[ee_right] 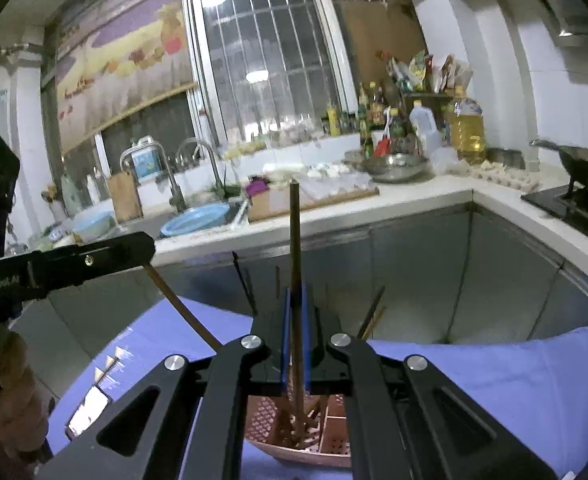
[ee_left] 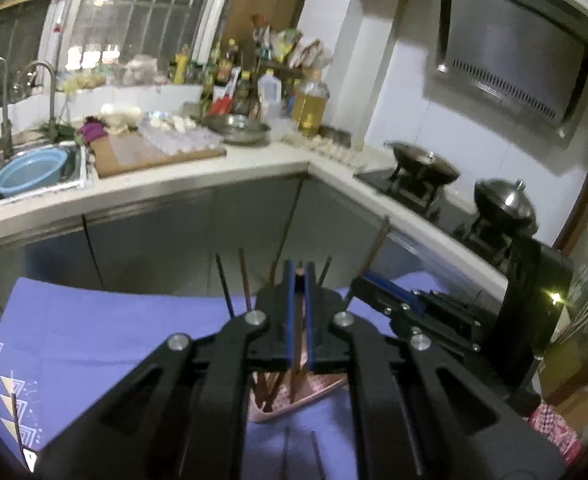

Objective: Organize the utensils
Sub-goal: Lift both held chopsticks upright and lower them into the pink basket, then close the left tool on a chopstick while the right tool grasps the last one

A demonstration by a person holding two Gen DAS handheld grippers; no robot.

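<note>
At far left of the left wrist view, the sink (ee_left: 34, 168) is holding a blue basin (ee_left: 30, 174), and one loose chopstick (ee_left: 18, 424) is lying on the purple cloth (ee_left: 114, 332). Toward centre, the left gripper (ee_left: 299, 280) is pinching a brown chopstick (ee_left: 297, 344) between its blue pads (ee_left: 290, 320), the jaws pressed together on it; the stick's lower end is reaching into the pink perforated holder (ee_left: 317, 392), where other chopsticks (ee_left: 268, 390) are standing tilted. To the right, this view alone is showing the right gripper's side, the stove with a wok (ee_left: 423, 162) and a lidded pot (ee_left: 503, 200), and the range hood (ee_left: 509, 68).

In the right wrist view, the left gripper (ee_right: 134, 248) is appearing at far left as a dark bar with its chopstick (ee_right: 182, 308) slanting down from it toward the holder; only this view is showing that stick's length. At centre, the right gripper (ee_right: 295, 300) is clamping a second chopstick (ee_right: 295, 280) upright, its top rising above the fingers and its foot standing in the holder (ee_right: 262, 424). The holder's grid floor and inner divider are showing here only. At right, the purple cloth (ee_right: 513, 376) is covering the table, and the counter (ee_right: 413, 196) is running behind.
</note>
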